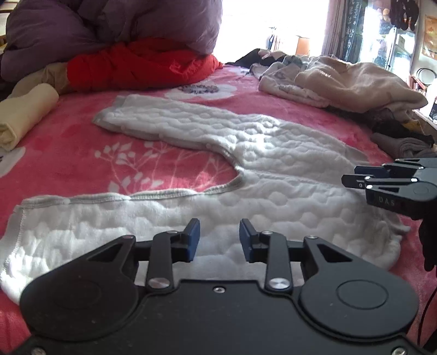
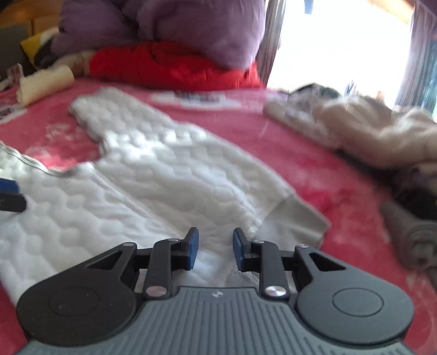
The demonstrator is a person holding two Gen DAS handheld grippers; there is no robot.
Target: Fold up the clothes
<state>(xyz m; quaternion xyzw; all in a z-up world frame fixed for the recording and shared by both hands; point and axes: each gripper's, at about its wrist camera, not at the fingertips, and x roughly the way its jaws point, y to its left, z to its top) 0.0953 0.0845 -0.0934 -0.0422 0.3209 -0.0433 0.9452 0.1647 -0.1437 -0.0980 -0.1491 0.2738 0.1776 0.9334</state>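
White quilted fleece trousers point(image 1: 273, 153) lie spread flat on a pink flowered blanket point(image 1: 82, 153), one leg toward the far left, the other along the near edge. They also show in the right wrist view point(image 2: 164, 174), with the grey waistband point(image 2: 295, 218) at right. My left gripper point(image 1: 219, 240) is open and empty, low over the near leg. My right gripper point(image 2: 215, 247) is open and empty over the waist end; it also shows at the right edge of the left wrist view point(image 1: 355, 176). The left fingertips point(image 2: 11, 195) show at the right view's left edge.
A purple duvet point(image 1: 114, 24) and a red quilt point(image 1: 144, 65) are piled at the back. A rolled cream garment point(image 1: 24, 114) lies at far left. A heap of beige clothes point(image 1: 344, 82) and grey rolled items point(image 2: 412, 237) lie at right.
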